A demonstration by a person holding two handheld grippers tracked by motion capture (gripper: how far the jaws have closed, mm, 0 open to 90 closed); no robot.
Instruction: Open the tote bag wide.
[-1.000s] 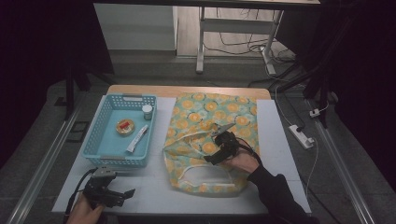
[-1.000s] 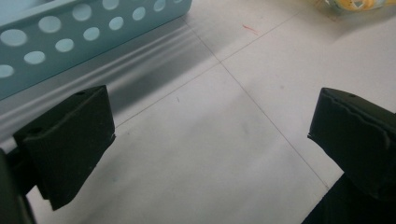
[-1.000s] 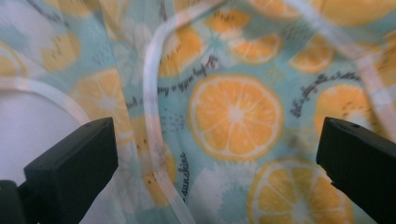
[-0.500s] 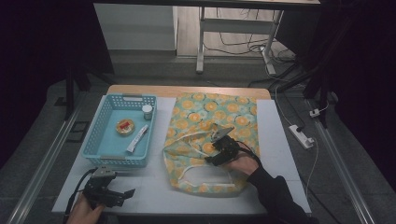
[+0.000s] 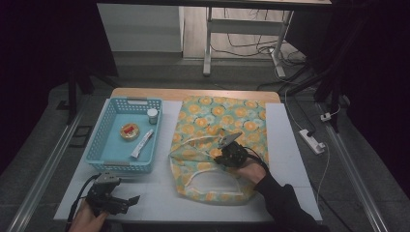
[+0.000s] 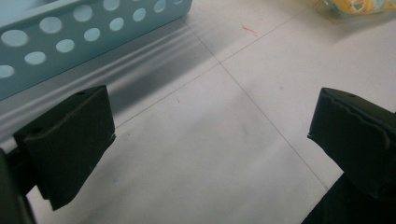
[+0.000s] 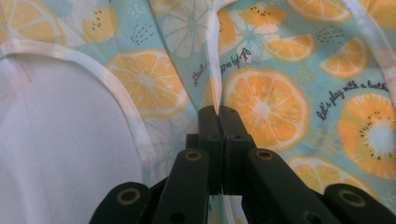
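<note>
A cloth bag (image 5: 227,125) printed with orange slices lies flat on the white table, its handles toward the near edge. My right gripper (image 5: 227,155) rests on the bag near its opening; its jaws have just been closing and now pinch a fold of the bag's cloth (image 7: 215,88). A white handle strip (image 7: 126,102) curves to the left of the jaws. My left gripper (image 5: 126,200) sits low at the table's near left corner, open, nothing but bare table between its pads (image 6: 70,140). The blue basket (image 5: 111,162) stands just beyond it.
The blue basket (image 6: 70,37) holds a small white jar (image 5: 152,116), a round tin with a red label (image 5: 129,131) and a white tube (image 5: 142,143). A power strip (image 5: 312,140) lies on the floor to the right. A desk frame (image 5: 208,43) stands behind the table.
My right gripper has shut on the bag's cloth and shifted slightly. The left gripper has stayed where it was.
</note>
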